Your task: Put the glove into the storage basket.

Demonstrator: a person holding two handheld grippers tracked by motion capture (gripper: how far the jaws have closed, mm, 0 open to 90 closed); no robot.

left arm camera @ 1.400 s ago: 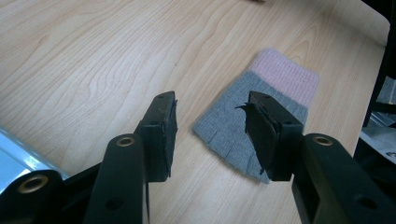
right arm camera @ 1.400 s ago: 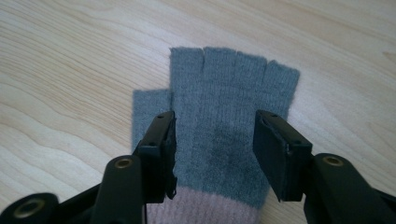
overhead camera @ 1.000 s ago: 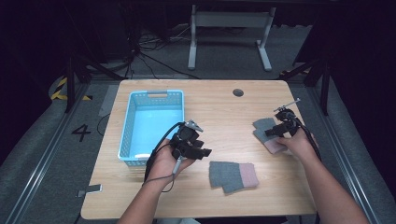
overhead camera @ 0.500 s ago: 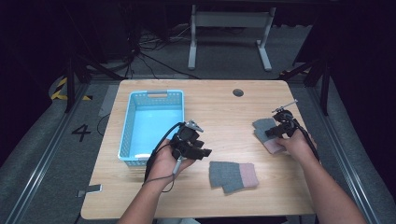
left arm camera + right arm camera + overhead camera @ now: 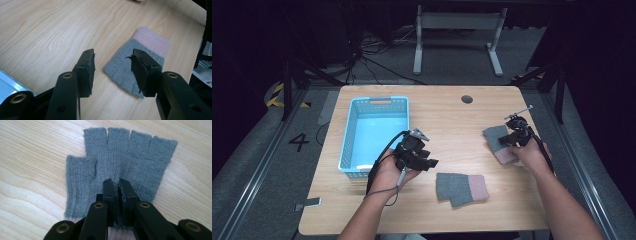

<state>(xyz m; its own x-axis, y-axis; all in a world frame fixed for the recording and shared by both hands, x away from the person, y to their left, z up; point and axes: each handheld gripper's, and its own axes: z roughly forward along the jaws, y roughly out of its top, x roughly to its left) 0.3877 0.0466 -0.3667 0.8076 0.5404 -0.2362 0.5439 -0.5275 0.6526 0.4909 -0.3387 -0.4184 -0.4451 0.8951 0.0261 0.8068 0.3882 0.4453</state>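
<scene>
Left to right, then:
Basket: one light-blue plastic basket (image 5: 374, 135) on the left half of the wooden table (image 5: 447, 107), its long axis running away from the person.
Left gripper: the left gripper (image 5: 424, 161) hovers just right of the basket, jaws partly apart with nothing between them, aimed toward the near glove.
Near glove: one grey fingerless glove with a pink cuff (image 5: 461, 188) lies flat near the table's front edge, long axis across the table, cuff to the right, finger stubs to the left.
Far glove: a second grey fingerless glove (image 5: 120, 162) lies flat at the table's right side, finger stubs pointing away from the right gripper, pink cuff nearest the hand.
Right gripper: the right gripper (image 5: 117, 185) has just been closing; its jaws pinch a fold of the far glove's palm.
Count: two gloves, one basket, two grippers.
</scene>
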